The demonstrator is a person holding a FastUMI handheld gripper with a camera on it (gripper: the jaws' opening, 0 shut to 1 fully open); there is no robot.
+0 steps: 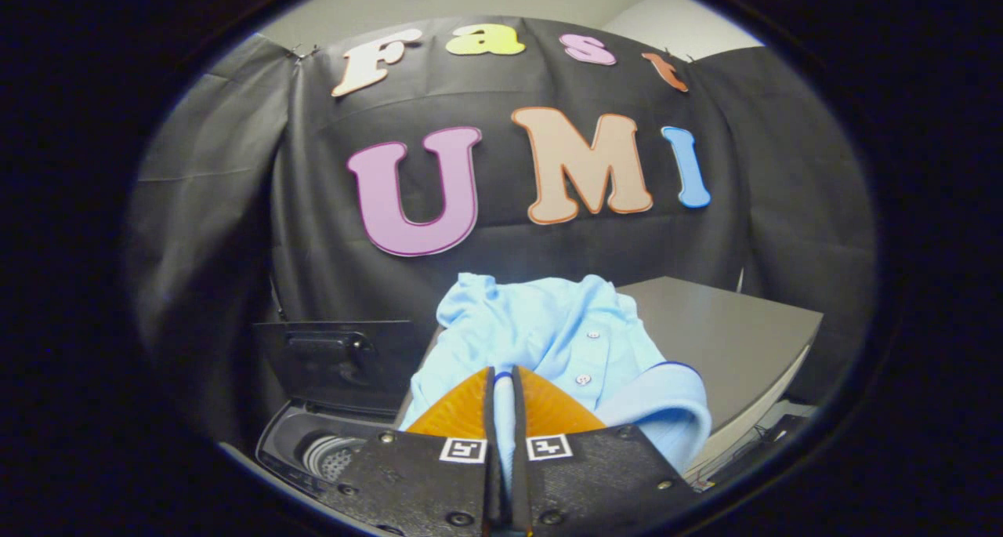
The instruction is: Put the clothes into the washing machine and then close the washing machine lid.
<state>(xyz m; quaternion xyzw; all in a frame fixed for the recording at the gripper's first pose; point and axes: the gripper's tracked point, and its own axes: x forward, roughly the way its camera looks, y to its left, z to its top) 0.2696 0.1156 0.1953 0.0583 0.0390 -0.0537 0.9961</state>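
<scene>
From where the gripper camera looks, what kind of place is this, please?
Probably a staged laundry corner in a recording booth, not a real home. A top-loading washing machine stands with its lid raised, black cloth hangs as the wall, and the gripper is shut on a light blue shirt beside a grey table.

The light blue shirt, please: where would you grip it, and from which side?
Where the hand-held gripper already pinches it: a raised fold of the light blue shirt near the buttoned placket, taken from the near side. The bunched cloth there stands up, so both fingers close on it.

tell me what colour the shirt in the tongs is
Light blue, with small buttons and a dark-trimmed collar; the shirt shows best in the gripper view, pinched between the tongs.
</scene>
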